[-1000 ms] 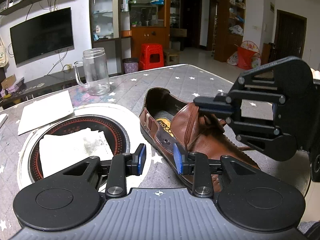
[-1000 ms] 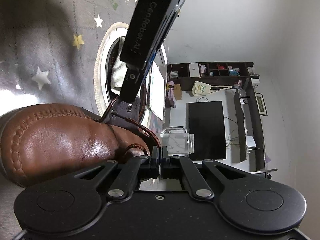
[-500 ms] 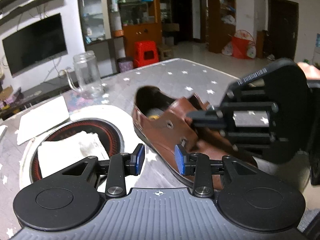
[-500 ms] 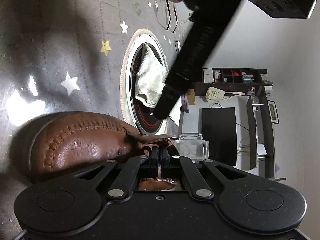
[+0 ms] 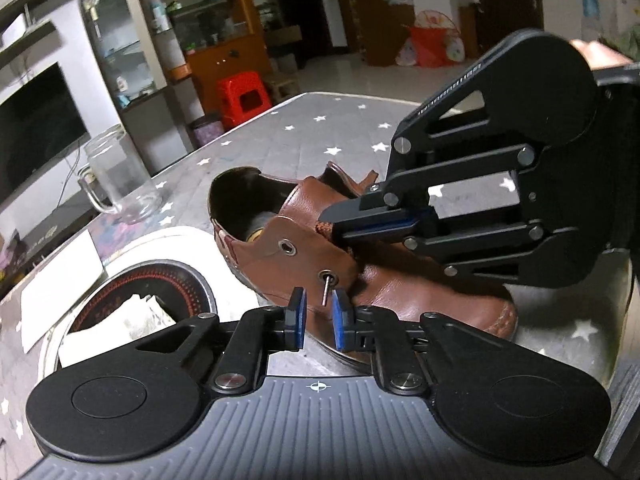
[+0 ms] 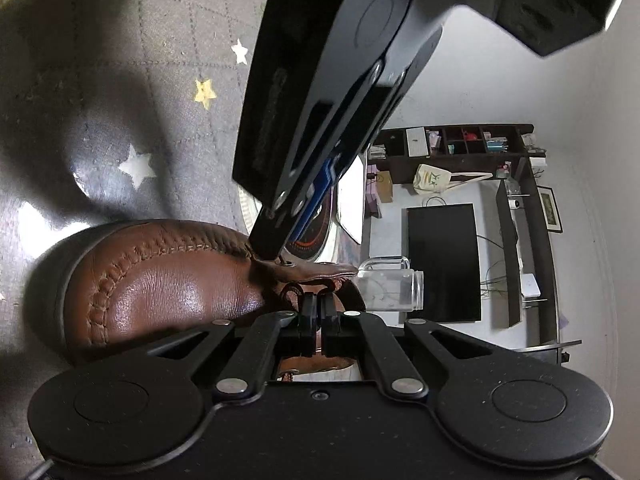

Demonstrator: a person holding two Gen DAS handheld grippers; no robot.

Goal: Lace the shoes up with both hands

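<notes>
A brown leather shoe (image 5: pixel 400 296) lies on the star-patterned table (image 5: pixel 304 136), its toe to the right. A thin lace tip (image 5: pixel 325 294) pokes out of the lower eyelet on the near flap. My left gripper (image 5: pixel 319 313) is open, its blue pads on either side of that tip without touching it. My right gripper (image 5: pixel 338 226) reaches in from the right, shut on the brown lace (image 5: pixel 322 227) above the tongue. In the right wrist view the right gripper (image 6: pixel 318 308) pinches the lace over the shoe (image 6: pixel 160 288), and the left gripper (image 6: pixel 276 240) comes down onto the flap.
A glass mug (image 5: pixel 120 176) stands at the back left. A round cooktop (image 5: pixel 160 280) holding a crumpled cloth (image 5: pixel 120 320) sits just left of the shoe, with white paper (image 5: pixel 60 284) beyond it. The table edge runs close on the right.
The shoe has turned so its eyelet flap faces my left gripper, and the lace tip now sticks out of the lower eyelet. The left gripper moved in and narrowed around it. The right stayed shut.
</notes>
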